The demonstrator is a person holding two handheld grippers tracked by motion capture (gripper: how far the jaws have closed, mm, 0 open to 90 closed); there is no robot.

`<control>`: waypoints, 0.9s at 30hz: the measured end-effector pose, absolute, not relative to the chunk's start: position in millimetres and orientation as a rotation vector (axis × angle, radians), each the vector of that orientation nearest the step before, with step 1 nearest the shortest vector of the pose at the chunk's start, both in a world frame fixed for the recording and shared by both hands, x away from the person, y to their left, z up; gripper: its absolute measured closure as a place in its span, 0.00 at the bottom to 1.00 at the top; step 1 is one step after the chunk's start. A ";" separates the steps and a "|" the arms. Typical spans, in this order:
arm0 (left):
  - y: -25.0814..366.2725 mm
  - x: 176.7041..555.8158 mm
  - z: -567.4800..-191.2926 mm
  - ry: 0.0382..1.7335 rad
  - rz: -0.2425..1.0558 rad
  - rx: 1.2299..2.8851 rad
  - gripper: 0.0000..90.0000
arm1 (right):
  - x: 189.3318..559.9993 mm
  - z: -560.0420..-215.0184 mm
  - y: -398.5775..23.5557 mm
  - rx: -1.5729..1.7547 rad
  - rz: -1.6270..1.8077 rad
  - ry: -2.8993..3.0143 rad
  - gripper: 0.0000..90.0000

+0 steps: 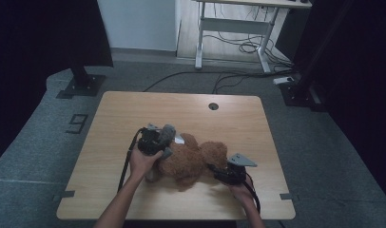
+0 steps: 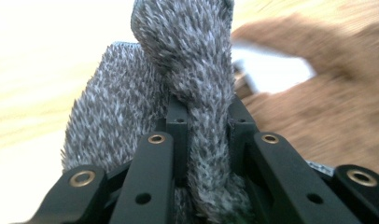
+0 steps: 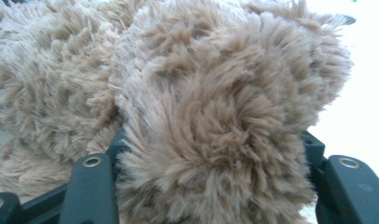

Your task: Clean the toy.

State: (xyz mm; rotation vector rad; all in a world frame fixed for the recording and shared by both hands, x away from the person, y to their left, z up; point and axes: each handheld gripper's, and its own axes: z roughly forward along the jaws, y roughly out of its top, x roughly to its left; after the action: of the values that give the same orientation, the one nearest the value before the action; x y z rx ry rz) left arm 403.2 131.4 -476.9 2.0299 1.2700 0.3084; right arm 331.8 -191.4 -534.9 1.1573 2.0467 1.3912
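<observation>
Two tools, one plush job going on here. The table (image 1: 134,114) is mostly bare wood, so there's plenty of room to work. Lying on it, a bit right of the middle and toward the person's side, is a brown teddy (image 1: 193,159). It's flopped flat rather than sitting, which I'd guess is just so it can be dressed or fitted without rolling around.

The right tool (image 1: 215,170) is clamped on one fluffy brown part of the teddy (image 3: 215,121), jaws roughly half closed around a fat wad of fur. Can't tell if it's a leg or an arm. Looks like pure anchoring to me: pin the bear so the other side can pull against it.

The left tool (image 1: 165,142) sits at the bear's left end, jaws squeezed tight on a thin fold of grey fuzzy cloth (image 2: 197,93), touching the teddy there. A white tag (image 2: 271,70) pokes out just beyond it. Pinching the edge probably gives control for stretching the cloth onto the bear.
</observation>
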 end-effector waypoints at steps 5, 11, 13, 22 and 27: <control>147.6 401.7 -489.9 1.297 0.322 2.042 0.85 | 331.9 -535.0 -191.4 1.161 1.392 2.044 0.42; 141.4 399.3 -473.0 1.247 0.321 2.044 0.84 | 332.0 -535.4 -192.5 1.162 1.392 2.043 0.42; 128.5 396.8 -464.7 1.191 0.370 2.077 0.84 | 332.0 -535.5 -192.2 1.163 1.392 2.040 0.42; 83.9 389.4 -447.3 1.018 0.441 2.187 0.84 | 332.2 -535.6 -192.8 1.167 1.386 2.039 0.42; 78.0 385.0 -441.6 0.990 0.387 2.142 0.84 | 332.4 -535.7 -193.2 1.169 1.388 2.037 0.42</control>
State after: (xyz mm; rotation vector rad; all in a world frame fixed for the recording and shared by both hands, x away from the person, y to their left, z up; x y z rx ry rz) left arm 385.0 78.0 -441.6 2.1419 0.9897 0.3871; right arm 332.4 -193.2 -535.7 1.1691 2.0373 1.3878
